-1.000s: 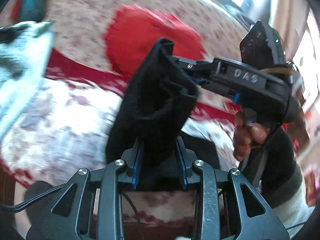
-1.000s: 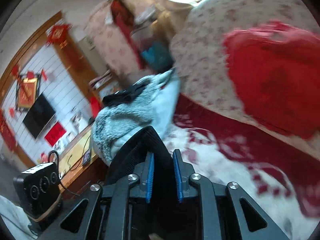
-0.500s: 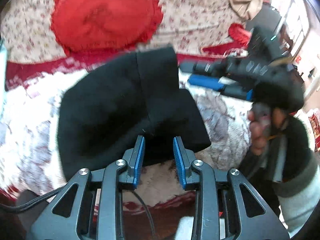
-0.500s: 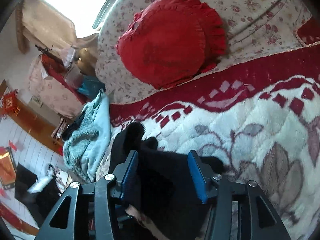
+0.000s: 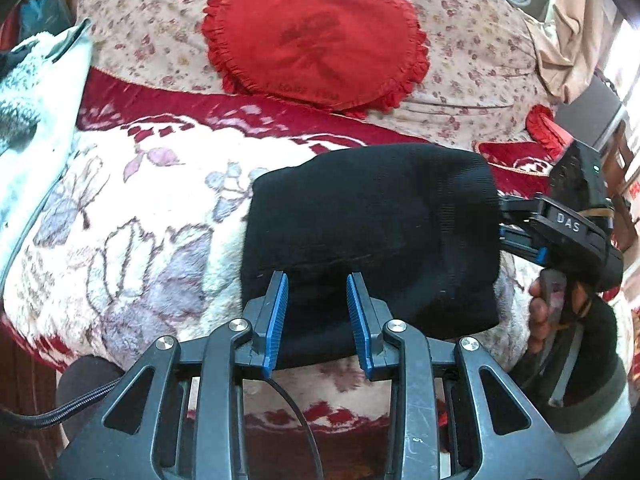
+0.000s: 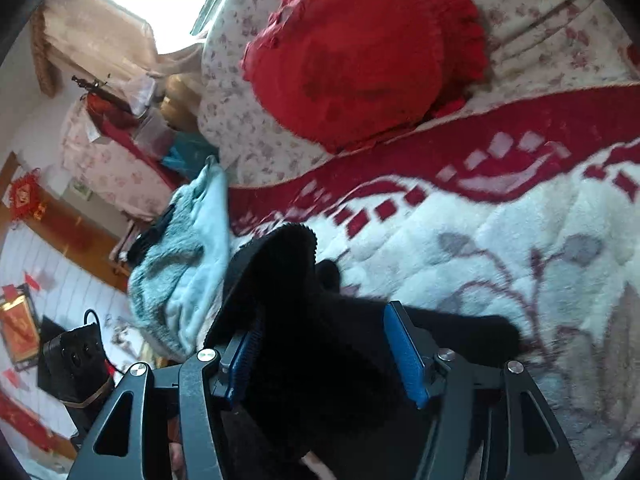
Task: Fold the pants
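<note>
The black pants [image 5: 372, 240] lie folded in a thick pad on the white and red fleece blanket [image 5: 132, 208]. My left gripper [image 5: 316, 280] sits at their near edge, shut on the fabric that fills the gap between its blue pads. At the fold's right edge is my right gripper [image 5: 500, 220], held by a hand [image 5: 540, 312], its fingertips partly hidden by cloth. In the right wrist view the right gripper [image 6: 324, 314] has its jaws wide and opening. The black pants [image 6: 320, 360] are bunched loosely between them, and the pads do not press on the cloth.
A red heart-shaped cushion [image 5: 316, 36] rests on the floral bedcover [image 5: 472, 40] behind the blanket. A fluffy pale blue and grey garment [image 5: 36, 92] lies at the blanket's left edge. A curtain and furniture stand beyond the bed.
The pants hung bunched between both grippers; now they lie folded on the blanket. The right gripper's jaws have spread wide off the cloth. Both grippers have come down.
</note>
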The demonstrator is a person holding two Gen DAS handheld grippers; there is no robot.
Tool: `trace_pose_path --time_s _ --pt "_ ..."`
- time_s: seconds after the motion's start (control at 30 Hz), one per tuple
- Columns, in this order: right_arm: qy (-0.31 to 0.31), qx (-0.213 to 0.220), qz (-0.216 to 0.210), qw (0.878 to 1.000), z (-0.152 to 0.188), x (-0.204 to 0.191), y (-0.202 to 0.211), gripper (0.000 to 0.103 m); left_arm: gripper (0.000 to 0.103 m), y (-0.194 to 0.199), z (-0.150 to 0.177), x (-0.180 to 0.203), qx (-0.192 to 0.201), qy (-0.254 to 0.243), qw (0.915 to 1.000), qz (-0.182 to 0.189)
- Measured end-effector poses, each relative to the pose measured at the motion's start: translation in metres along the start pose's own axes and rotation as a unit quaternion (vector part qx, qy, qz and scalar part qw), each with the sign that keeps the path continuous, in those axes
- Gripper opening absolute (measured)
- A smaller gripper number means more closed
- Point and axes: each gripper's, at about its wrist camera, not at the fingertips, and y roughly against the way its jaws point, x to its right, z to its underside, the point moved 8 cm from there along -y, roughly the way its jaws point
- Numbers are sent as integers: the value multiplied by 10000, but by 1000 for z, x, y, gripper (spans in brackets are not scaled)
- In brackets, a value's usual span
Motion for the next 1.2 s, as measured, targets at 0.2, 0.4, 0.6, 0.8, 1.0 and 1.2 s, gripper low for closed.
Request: trace_pose_path --time_s 0.2,0.4,0.6,0.8,1.0,1.2 --pt "-126 346 -296 9989 -5 12 42 62 31 -10 3 4 -120 6 9999 44" --pt "184 241 -972 9948 -8 -14 20 72 34 -15 4 9 -115 -37 9999 -49" --pt "752 -590 -485 9942 13 -25 -34 62 34 -14 6 5 -138 46 9999 -63" --pt "1123 -367 -527 9916 11 -60 -3 13 34 4 -10 4 114 90 9999 -84" --pt "1343 -59 -102 9909 4 -55 48 3 36 1 -19 16 203 78 9998 24" --pt "691 -15 68 9976 5 -8 43 20 36 -11 -8 17 -28 79 10000 -16"
